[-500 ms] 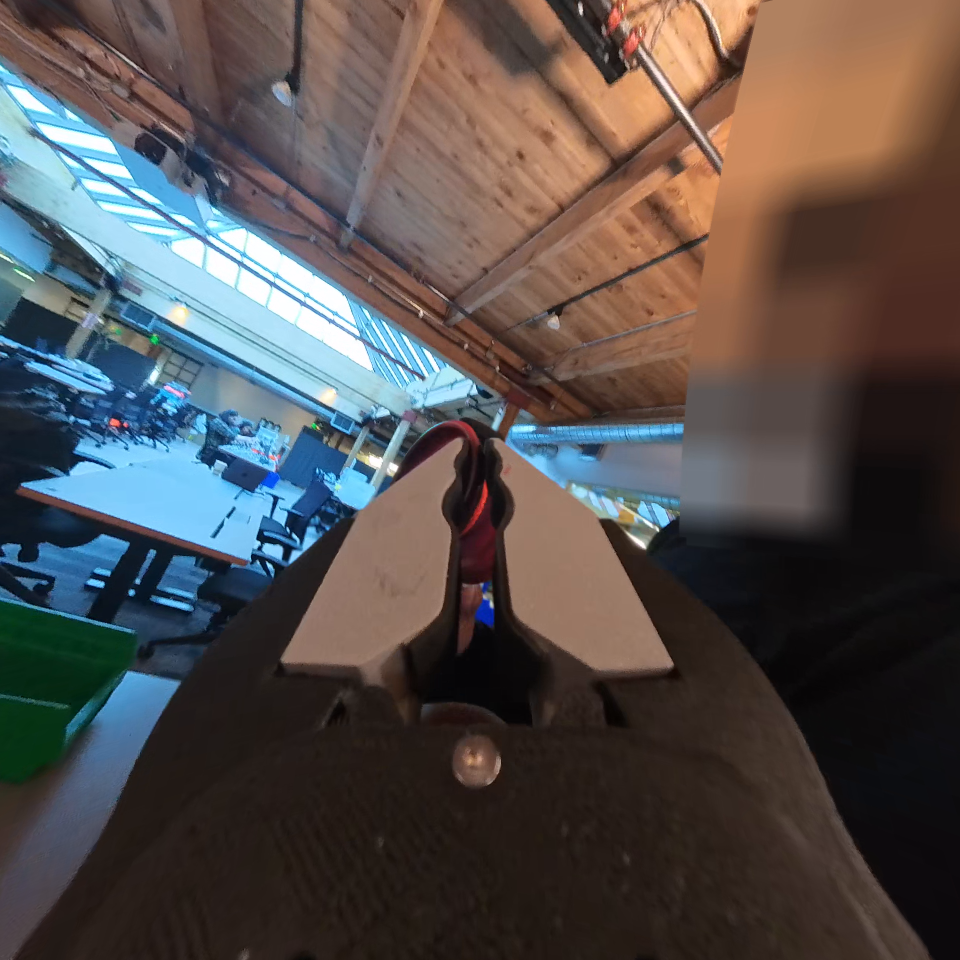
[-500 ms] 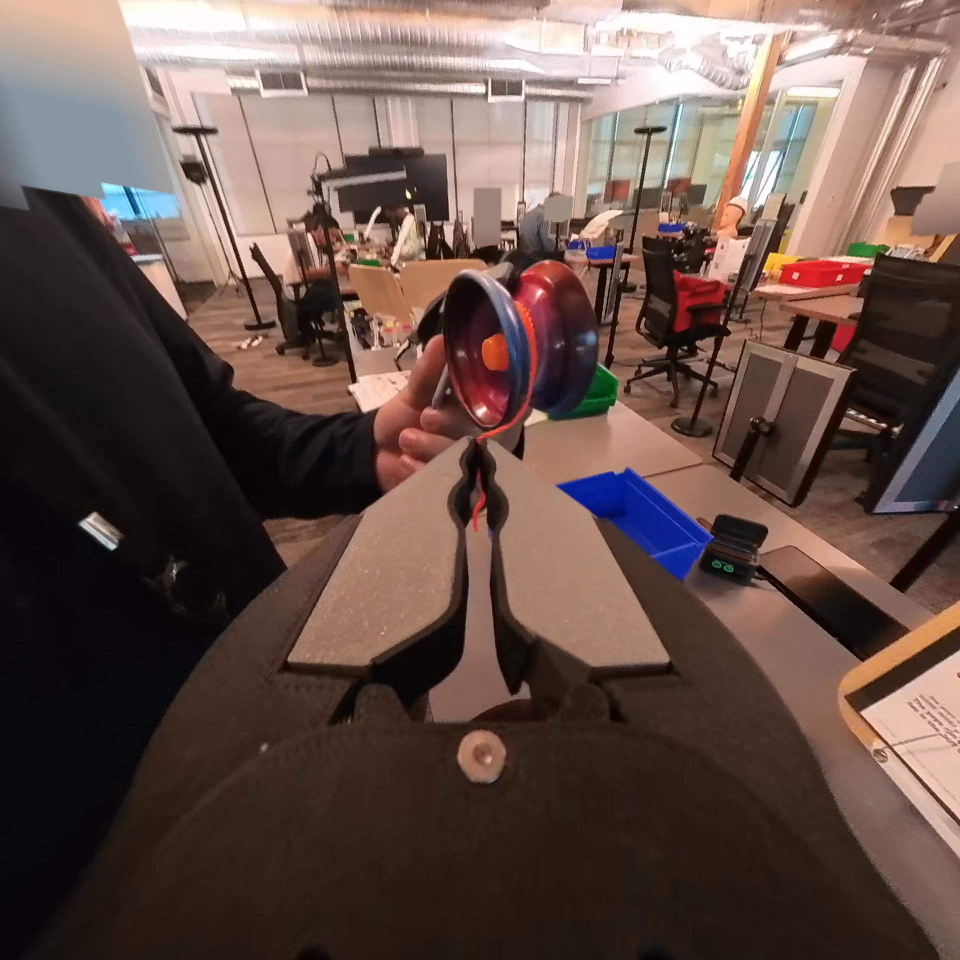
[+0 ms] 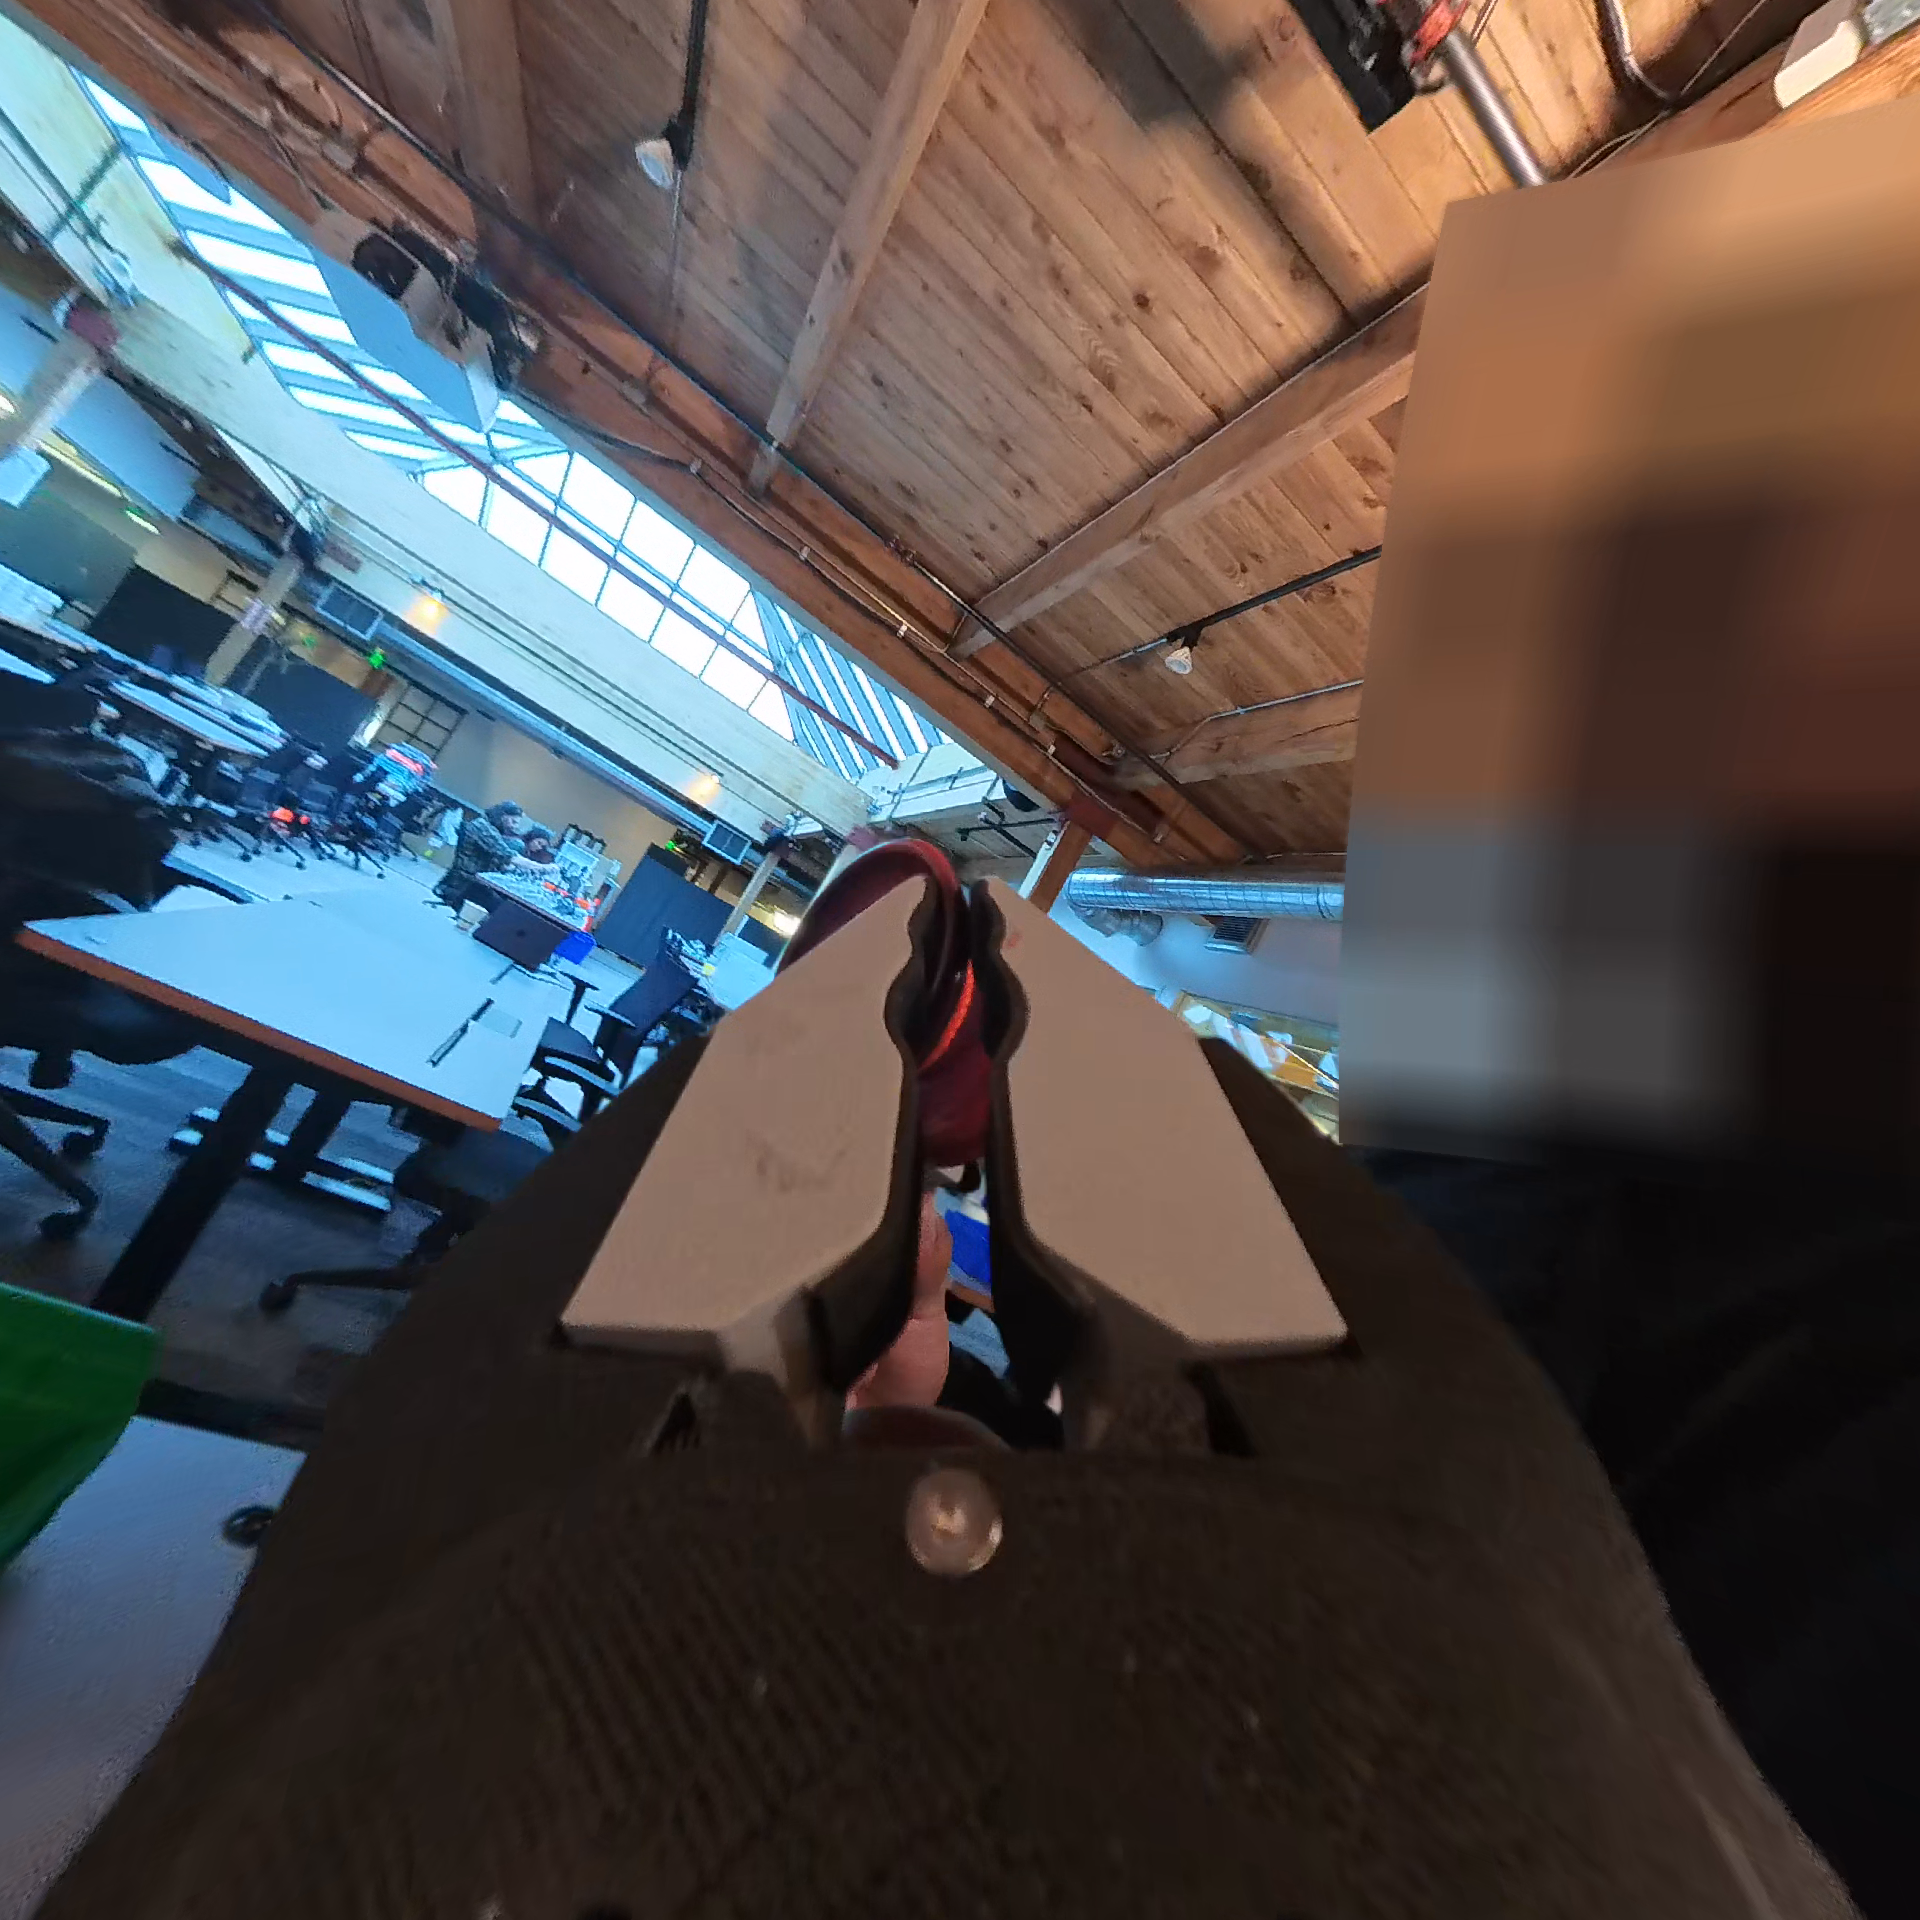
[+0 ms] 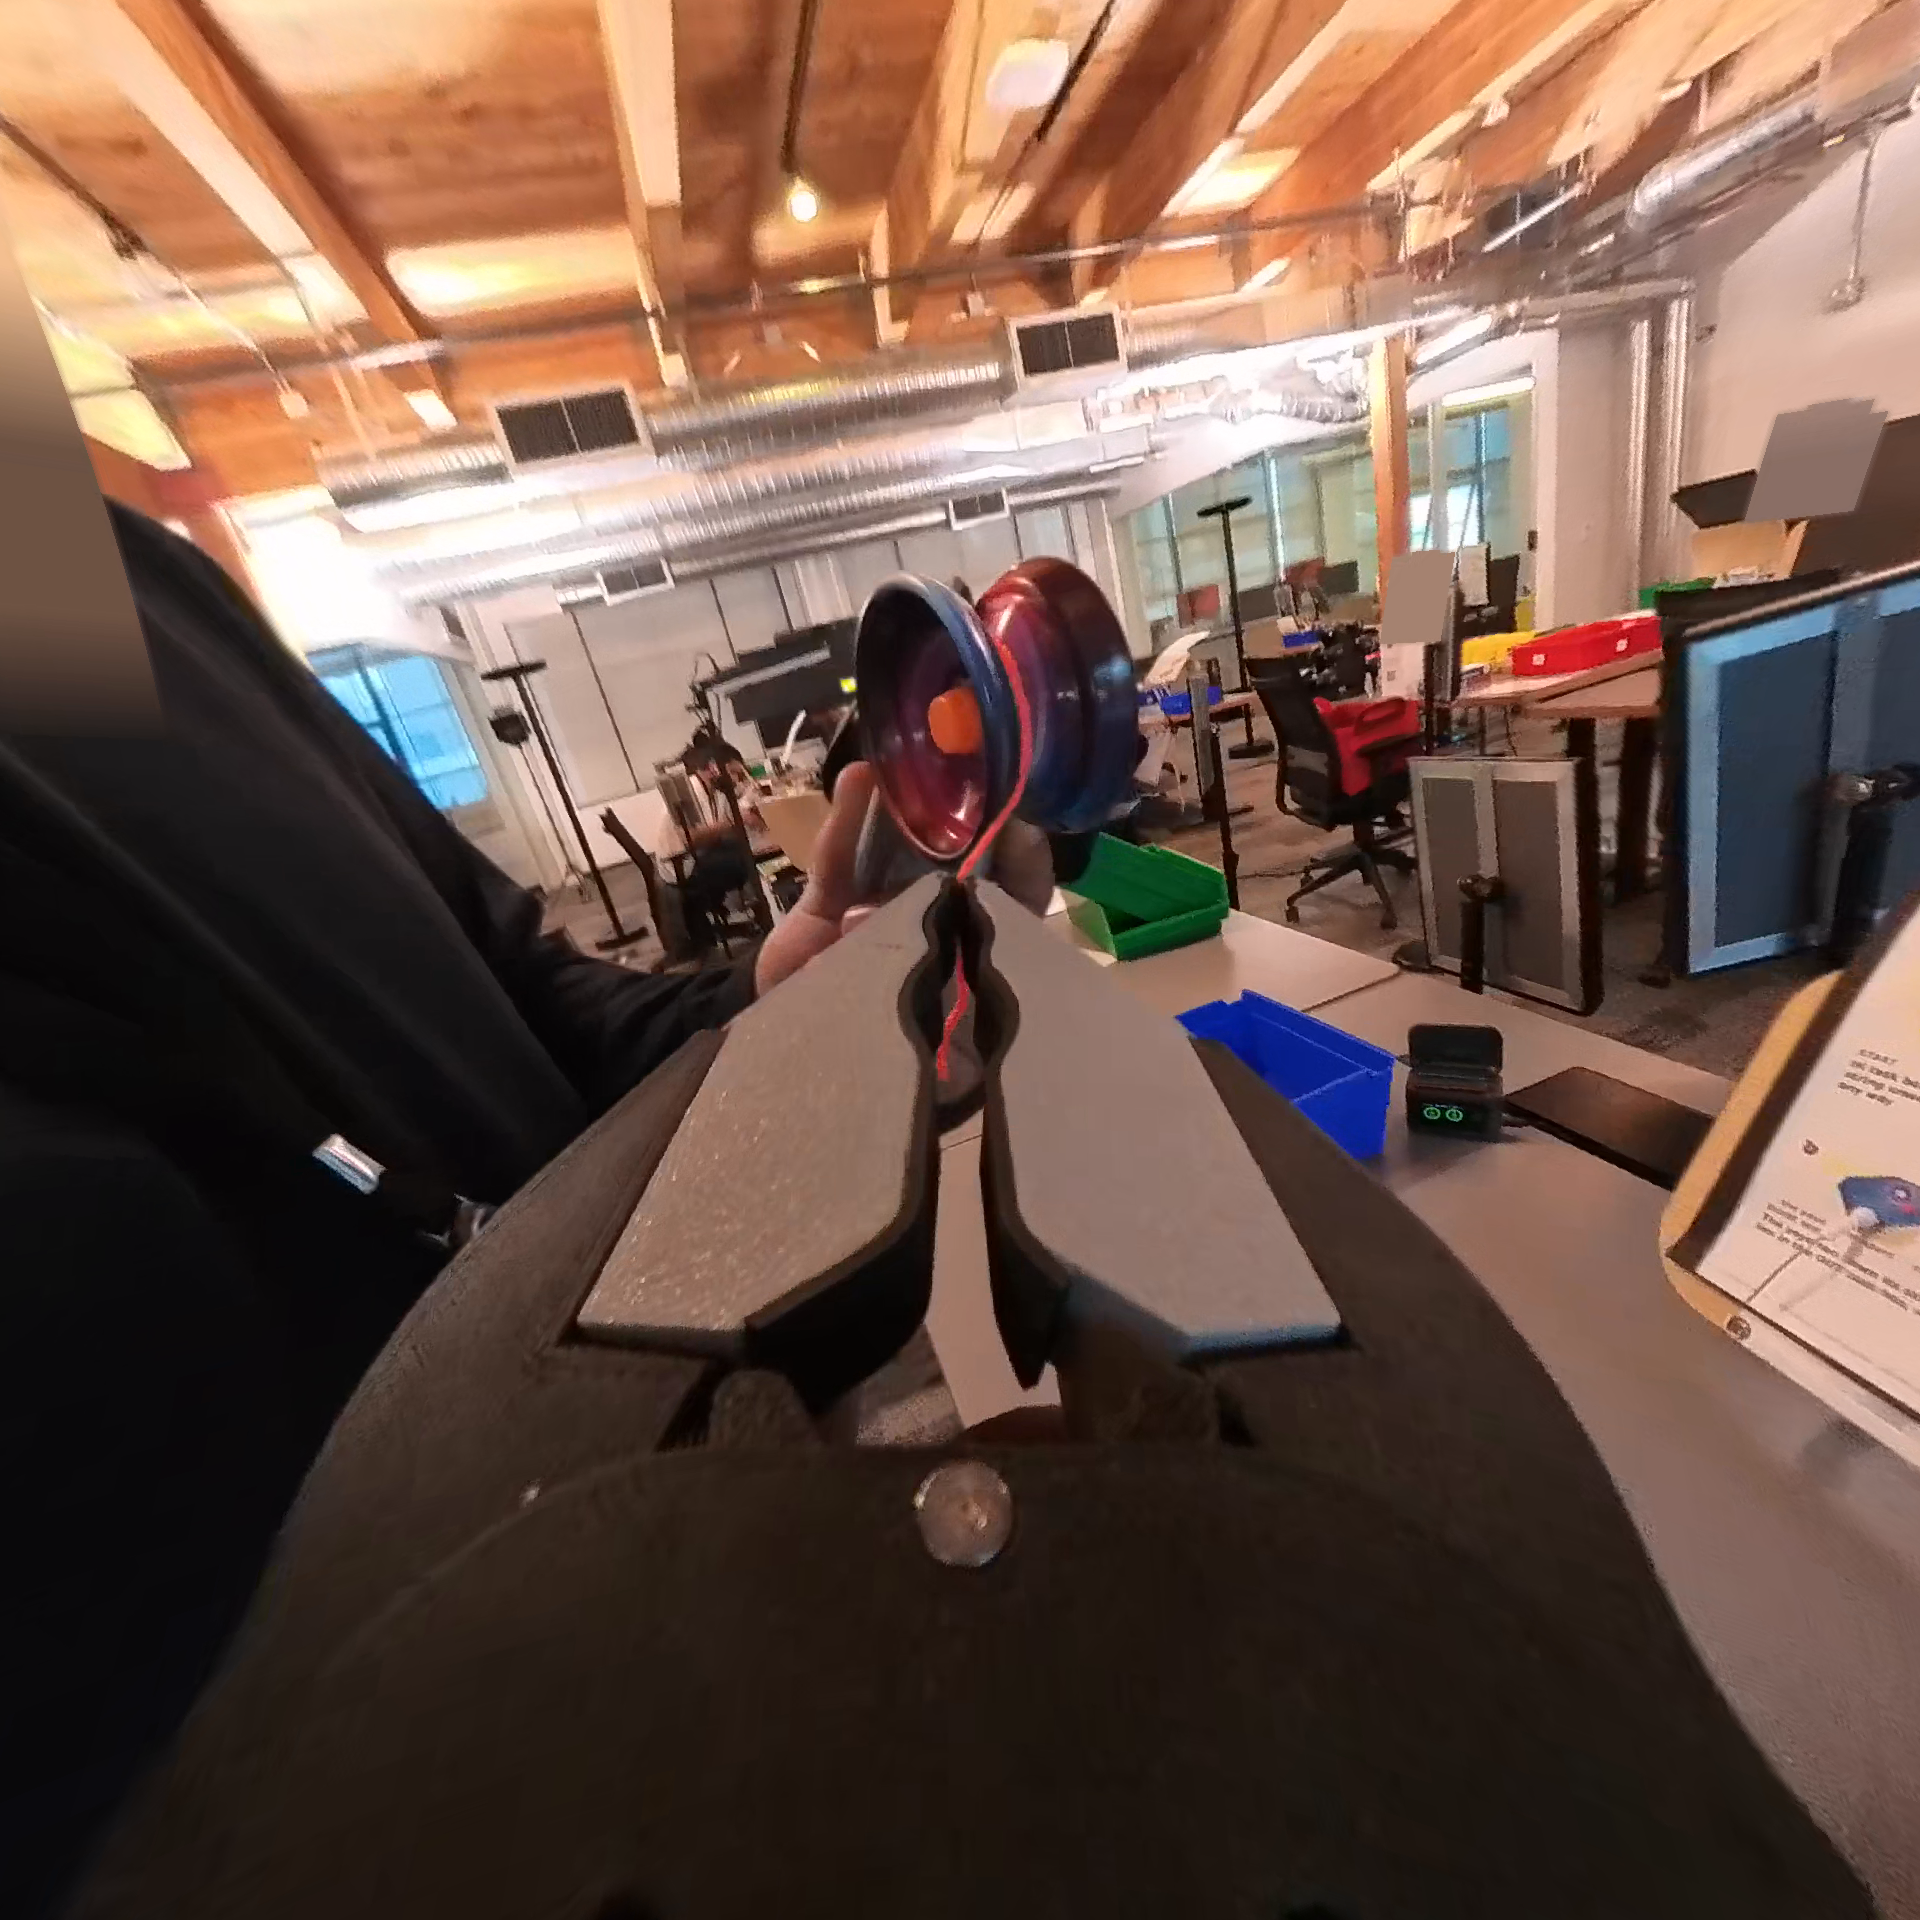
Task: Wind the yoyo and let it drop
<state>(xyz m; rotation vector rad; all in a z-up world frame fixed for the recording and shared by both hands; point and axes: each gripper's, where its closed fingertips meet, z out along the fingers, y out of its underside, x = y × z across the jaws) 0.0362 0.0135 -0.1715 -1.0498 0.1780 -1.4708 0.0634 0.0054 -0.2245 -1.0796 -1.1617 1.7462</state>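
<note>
- An open-plan workshop under a timber-beamed ceiling is seen, with silver ducting, office chairs and a grey work table in front.
- On that table a green bin, a blue bin, a small black case with green lights and an instruction board at the right edge are spread apart; none lies in the way of the grippers.
- The yoyo, purple-red with blue rims and an orange hub, is held up in the air by the left gripper, whose jaws are closed on its rim; a person's hand is seen just behind it.
- The right gripper is closed just below the yoyo, with the red string pinched at the fingertips and a loose end hanging down between the fingers.
- Compared with half a second ago, the yoyo appears higher in the right wrist view, more ceiling is shown, and both grips are unchanged.
</note>
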